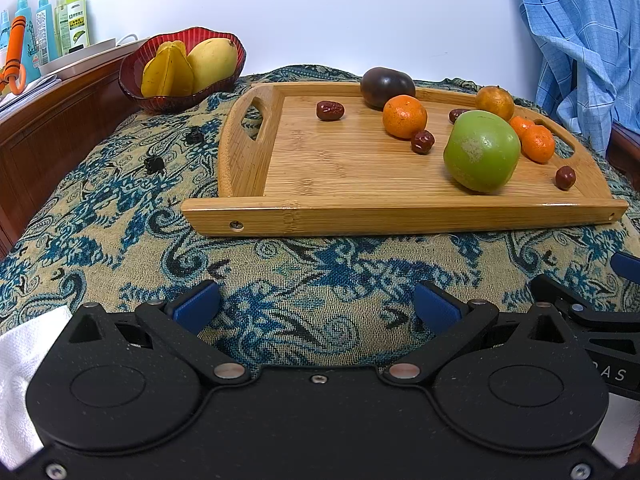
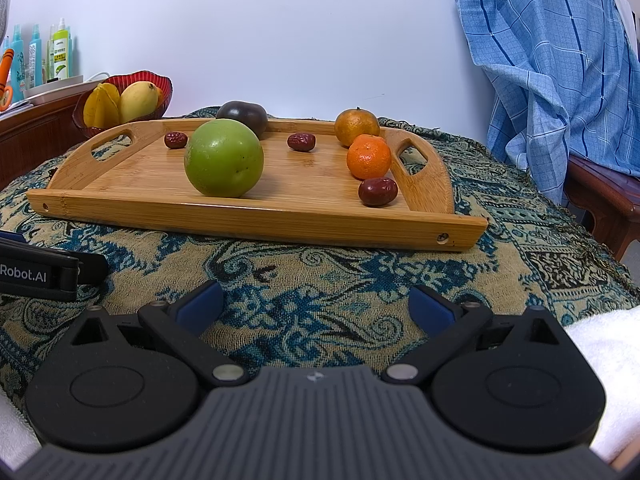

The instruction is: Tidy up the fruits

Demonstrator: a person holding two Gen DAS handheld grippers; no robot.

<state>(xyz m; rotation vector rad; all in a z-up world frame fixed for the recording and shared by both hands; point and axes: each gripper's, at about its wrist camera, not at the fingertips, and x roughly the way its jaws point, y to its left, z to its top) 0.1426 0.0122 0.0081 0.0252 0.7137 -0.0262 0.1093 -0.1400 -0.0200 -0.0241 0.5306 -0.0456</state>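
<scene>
Both my left gripper [image 1: 316, 304] and right gripper [image 2: 316, 304] hover wide apart, empty, over the patterned cloth [image 1: 120, 232]; beyond them fruits, including a green apple [image 1: 482, 151], lie on the wooden tray [image 1: 340, 168].

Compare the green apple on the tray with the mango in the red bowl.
The green apple is round and green; the mango is elongated and yellow. The apple sits alone on the bamboo tray; the mango leans against a starfruit in the red bowl. Both are whole and ungripped.
</scene>
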